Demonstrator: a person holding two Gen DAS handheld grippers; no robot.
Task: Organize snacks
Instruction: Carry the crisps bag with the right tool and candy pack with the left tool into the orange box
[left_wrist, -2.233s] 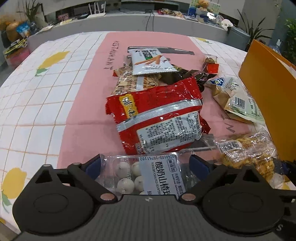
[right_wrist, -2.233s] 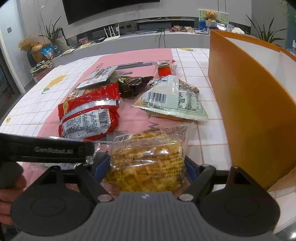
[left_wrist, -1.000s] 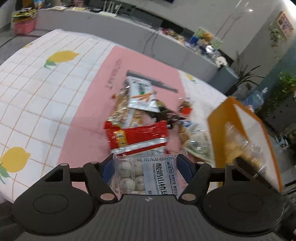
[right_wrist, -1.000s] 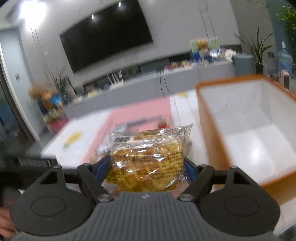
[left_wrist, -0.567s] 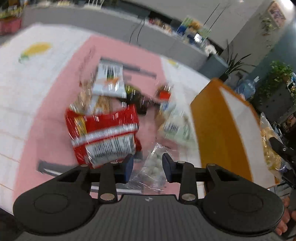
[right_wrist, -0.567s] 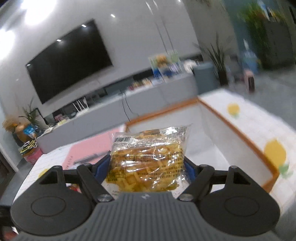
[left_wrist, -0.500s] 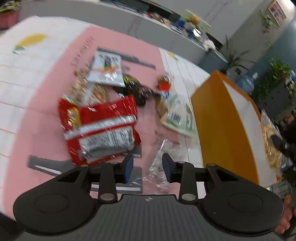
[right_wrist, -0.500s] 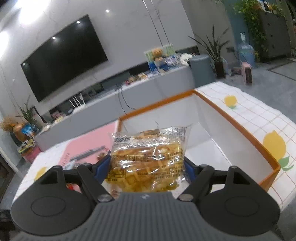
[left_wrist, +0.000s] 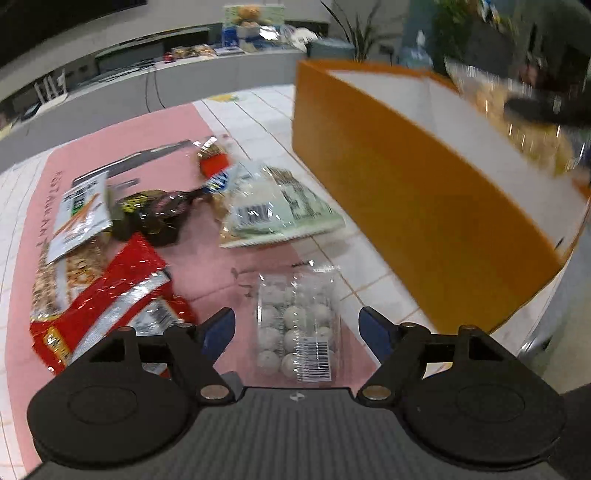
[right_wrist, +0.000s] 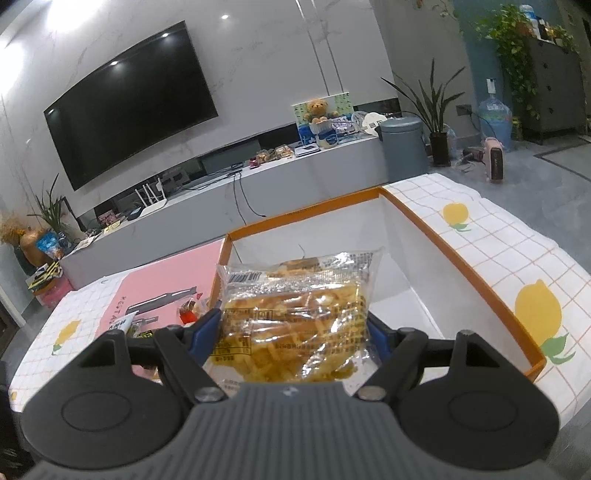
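My right gripper (right_wrist: 293, 332) is shut on a clear bag of yellow snacks (right_wrist: 295, 325) and holds it above the orange box (right_wrist: 480, 284), whose white inside shows behind it. My left gripper (left_wrist: 297, 326) is open above the table. A clear pack of white yogurt balls (left_wrist: 297, 325) lies on the pink mat between its fingers, not gripped. The orange box (left_wrist: 406, 192) stands to the right in the left wrist view, with the right gripper and its bag (left_wrist: 517, 122) blurred over it.
Other snacks lie on the pink mat: a red bag (left_wrist: 103, 299), a pale green pack (left_wrist: 273, 210), a dark wrapped pack (left_wrist: 155, 214), a white-and-orange sachet (left_wrist: 79, 214) and a small red item (left_wrist: 213, 164). The table edge runs just right of the box.
My left gripper lifted the yogurt-ball pack, dropped it on the mat and has opened wide. My right gripper carried the yellow snack bag up and over the orange box.
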